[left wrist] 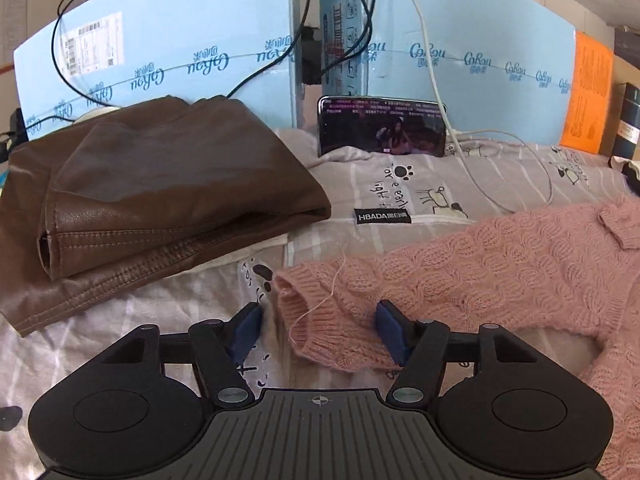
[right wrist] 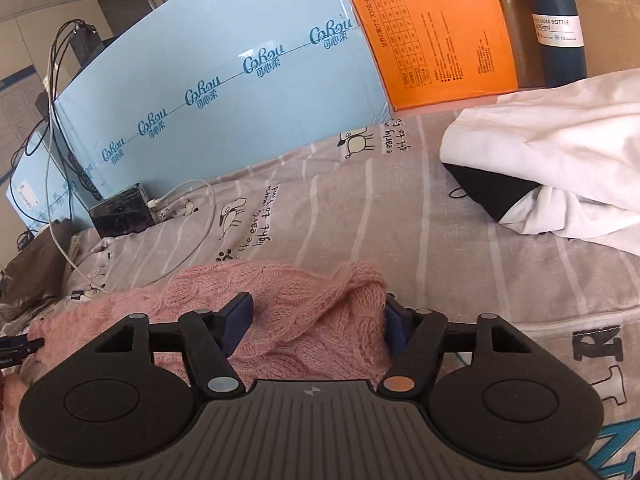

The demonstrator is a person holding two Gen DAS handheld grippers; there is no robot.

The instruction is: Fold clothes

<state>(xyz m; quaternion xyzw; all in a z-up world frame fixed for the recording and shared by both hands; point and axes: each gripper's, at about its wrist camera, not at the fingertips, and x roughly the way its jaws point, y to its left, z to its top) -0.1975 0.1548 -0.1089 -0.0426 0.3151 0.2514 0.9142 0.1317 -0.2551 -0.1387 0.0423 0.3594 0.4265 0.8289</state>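
Note:
A pink knitted sweater (left wrist: 500, 276) lies spread on the grey printed bed sheet (left wrist: 400, 184). In the left wrist view its ribbed sleeve cuff (left wrist: 320, 328) rests between the blue pads of my left gripper (left wrist: 320, 322), whose jaws stand wide apart around it. In the right wrist view a bunched fold of the same sweater (right wrist: 320, 312) fills the gap of my right gripper (right wrist: 318, 318), also open, with the right pad pressed against the knit.
A folded brown leather garment (left wrist: 160, 196) lies at the left. A phone (left wrist: 382, 128) leans on blue cardboard panels (left wrist: 180, 52), with a white cable (left wrist: 500, 168) trailing over the sheet. A white and black garment (right wrist: 552, 168), an orange box (right wrist: 432, 28) and a dark bottle (right wrist: 556, 24) sit at the right.

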